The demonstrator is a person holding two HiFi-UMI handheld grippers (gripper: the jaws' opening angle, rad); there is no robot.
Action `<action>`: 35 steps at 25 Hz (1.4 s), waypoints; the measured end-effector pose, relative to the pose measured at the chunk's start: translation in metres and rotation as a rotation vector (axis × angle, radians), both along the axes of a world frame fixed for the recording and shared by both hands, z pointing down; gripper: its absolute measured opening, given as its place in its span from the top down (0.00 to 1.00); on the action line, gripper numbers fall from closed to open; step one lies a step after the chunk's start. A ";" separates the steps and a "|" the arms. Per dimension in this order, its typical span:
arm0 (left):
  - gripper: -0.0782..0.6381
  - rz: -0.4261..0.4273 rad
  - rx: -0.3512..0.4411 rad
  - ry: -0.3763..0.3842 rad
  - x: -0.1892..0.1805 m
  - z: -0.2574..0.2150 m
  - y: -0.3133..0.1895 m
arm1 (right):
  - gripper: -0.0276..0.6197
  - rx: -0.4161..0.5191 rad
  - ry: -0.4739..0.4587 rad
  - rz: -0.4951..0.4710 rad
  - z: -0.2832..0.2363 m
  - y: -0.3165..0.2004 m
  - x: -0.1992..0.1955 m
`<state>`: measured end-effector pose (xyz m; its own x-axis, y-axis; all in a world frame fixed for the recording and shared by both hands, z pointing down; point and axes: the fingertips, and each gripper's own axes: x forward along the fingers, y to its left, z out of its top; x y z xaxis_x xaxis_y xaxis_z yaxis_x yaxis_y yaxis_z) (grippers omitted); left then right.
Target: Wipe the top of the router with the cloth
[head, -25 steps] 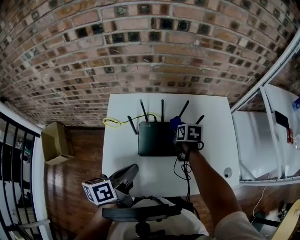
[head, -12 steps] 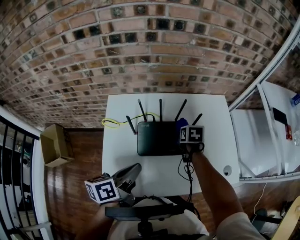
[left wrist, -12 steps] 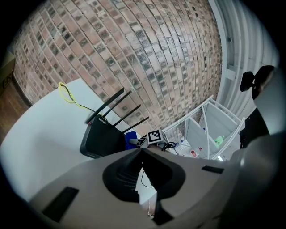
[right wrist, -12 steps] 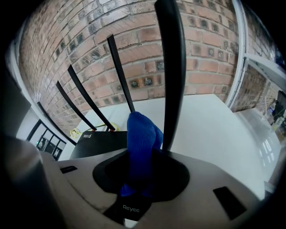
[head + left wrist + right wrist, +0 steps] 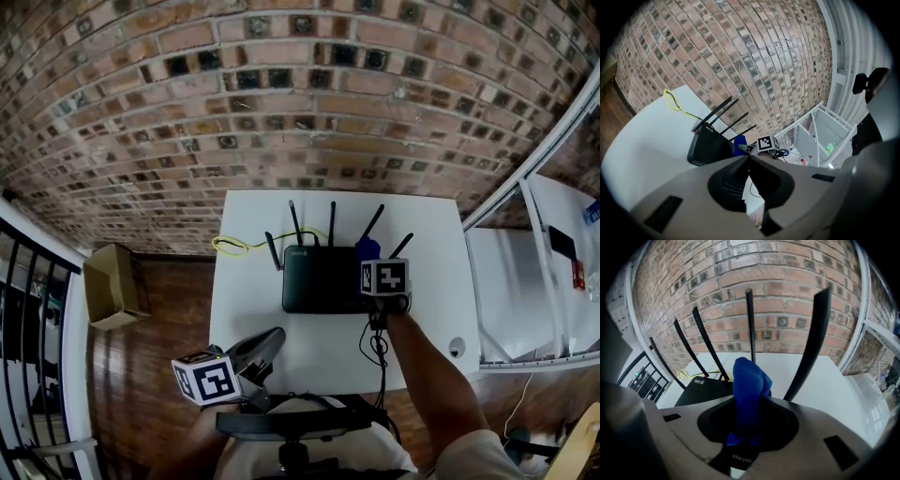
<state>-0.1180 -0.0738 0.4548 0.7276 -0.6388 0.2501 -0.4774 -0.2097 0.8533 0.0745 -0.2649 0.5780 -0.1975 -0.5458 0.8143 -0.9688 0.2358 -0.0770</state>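
Jaws of the right gripper [image 5: 749, 397] are clamped on the blue cloth [image 5: 749, 376], held upright at the right rear corner of the black router [image 5: 319, 279], betw. two antennas. Jaws of the left gripper [image 5: 748, 157] are pressed together w/ nothing betw. them, held at the front edge of the white table [image 5: 427, 234], well apart from the router.
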 end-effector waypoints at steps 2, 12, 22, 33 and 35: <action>0.89 -0.011 0.002 -0.004 -0.003 -0.003 0.000 | 0.74 0.022 -0.031 -0.021 -0.009 0.000 -0.015; 0.89 -0.043 -0.001 -0.003 -0.020 -0.001 0.014 | 0.74 0.002 -0.123 -0.191 -0.016 0.024 -0.110; 0.89 -0.068 0.003 -0.014 -0.036 0.002 0.021 | 0.74 -0.106 -0.148 -0.290 0.008 0.054 -0.178; 0.89 -0.074 -0.005 -0.002 -0.041 0.006 0.021 | 0.74 -0.147 -0.130 -0.297 0.026 0.059 -0.173; 0.89 -0.073 -0.005 -0.001 -0.039 0.003 0.019 | 0.74 -0.144 -0.127 -0.283 0.026 0.057 -0.164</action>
